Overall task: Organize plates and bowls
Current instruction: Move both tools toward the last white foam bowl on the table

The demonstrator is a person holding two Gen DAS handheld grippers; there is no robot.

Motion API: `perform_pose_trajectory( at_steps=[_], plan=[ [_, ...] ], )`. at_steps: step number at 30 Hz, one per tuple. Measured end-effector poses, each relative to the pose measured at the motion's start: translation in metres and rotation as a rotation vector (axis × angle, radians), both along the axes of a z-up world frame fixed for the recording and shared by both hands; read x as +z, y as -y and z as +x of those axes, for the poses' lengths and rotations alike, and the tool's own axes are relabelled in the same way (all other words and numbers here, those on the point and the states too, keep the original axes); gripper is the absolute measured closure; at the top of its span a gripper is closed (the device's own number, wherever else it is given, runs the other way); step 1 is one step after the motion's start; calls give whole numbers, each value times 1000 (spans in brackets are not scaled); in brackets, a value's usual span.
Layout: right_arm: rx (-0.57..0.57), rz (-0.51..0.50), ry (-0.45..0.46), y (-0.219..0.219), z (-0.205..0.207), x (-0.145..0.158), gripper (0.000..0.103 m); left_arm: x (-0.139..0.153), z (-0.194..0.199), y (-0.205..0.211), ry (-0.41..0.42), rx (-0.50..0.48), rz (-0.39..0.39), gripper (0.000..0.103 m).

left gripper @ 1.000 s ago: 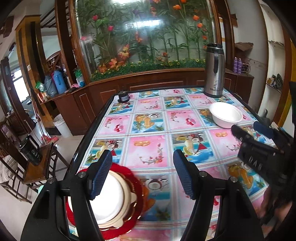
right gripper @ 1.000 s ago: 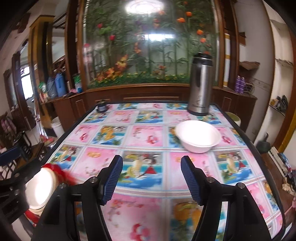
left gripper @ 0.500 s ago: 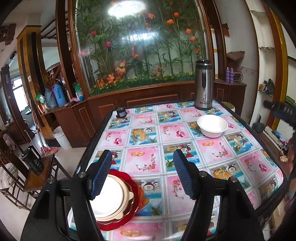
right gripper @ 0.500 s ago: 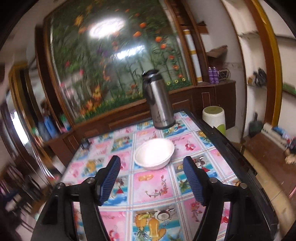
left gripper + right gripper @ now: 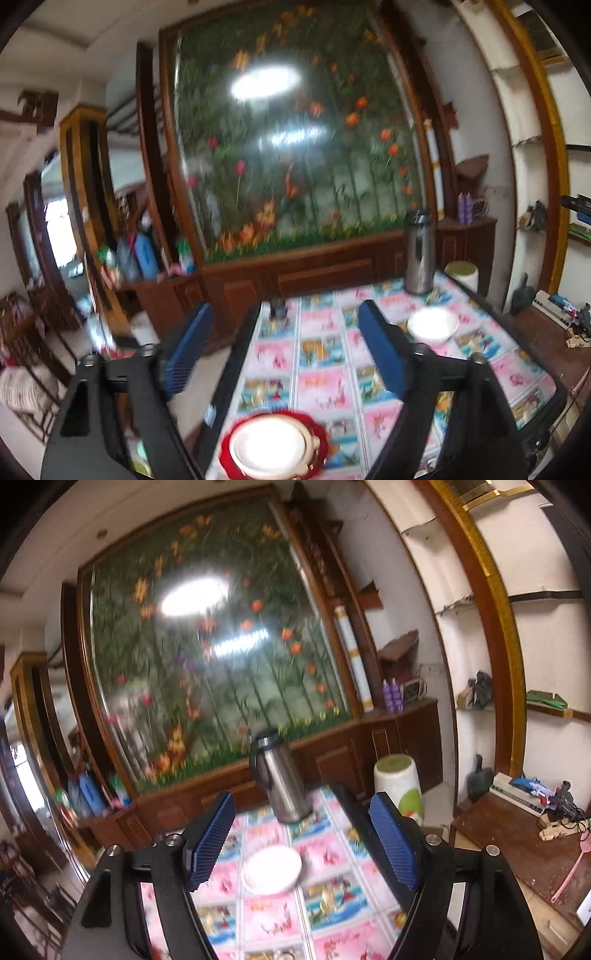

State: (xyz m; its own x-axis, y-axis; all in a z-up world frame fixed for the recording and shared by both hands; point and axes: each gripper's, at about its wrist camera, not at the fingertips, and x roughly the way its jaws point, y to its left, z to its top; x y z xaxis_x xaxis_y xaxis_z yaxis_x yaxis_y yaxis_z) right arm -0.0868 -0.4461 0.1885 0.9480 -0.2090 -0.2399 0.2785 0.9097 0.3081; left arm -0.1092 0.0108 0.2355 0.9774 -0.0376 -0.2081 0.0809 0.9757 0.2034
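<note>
A white plate on a cream plate sits stacked on a red plate (image 5: 275, 446) at the near left corner of the table (image 5: 332, 387), low in the left wrist view. A white bowl (image 5: 433, 325) (image 5: 272, 871) rests farther back on the right, near the flask. My left gripper (image 5: 284, 350) hangs high above the table, its jaws opening with nothing between them. My right gripper (image 5: 303, 843) is also raised well above the table, jaws opening and empty; the bowl shows far below between its fingers.
A steel thermos flask (image 5: 419, 254) (image 5: 282, 779) stands at the table's far right corner. A small dark object (image 5: 277, 312) sits at the far left edge. A white-and-green bin (image 5: 399, 790) and a low wooden bench (image 5: 517, 845) stand right of the table.
Both grippers rose and pulled back from the table, so plates and bowl look smaller and lower. Both sets of jaws widened. The right gripper swung right, toward the flask side.
</note>
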Motion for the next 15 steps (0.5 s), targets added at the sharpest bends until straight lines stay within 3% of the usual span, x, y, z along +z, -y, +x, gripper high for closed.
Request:
perform_pose_trajectory(
  at_steps=[7,15],
  plan=[
    [-116,-8,157,31,-52,98,23,64,-39,1,168,-14,37,19],
    [-237,15,348,63,-135,188,20,121,-69,-2,259,-75,-2,18]
  ],
)
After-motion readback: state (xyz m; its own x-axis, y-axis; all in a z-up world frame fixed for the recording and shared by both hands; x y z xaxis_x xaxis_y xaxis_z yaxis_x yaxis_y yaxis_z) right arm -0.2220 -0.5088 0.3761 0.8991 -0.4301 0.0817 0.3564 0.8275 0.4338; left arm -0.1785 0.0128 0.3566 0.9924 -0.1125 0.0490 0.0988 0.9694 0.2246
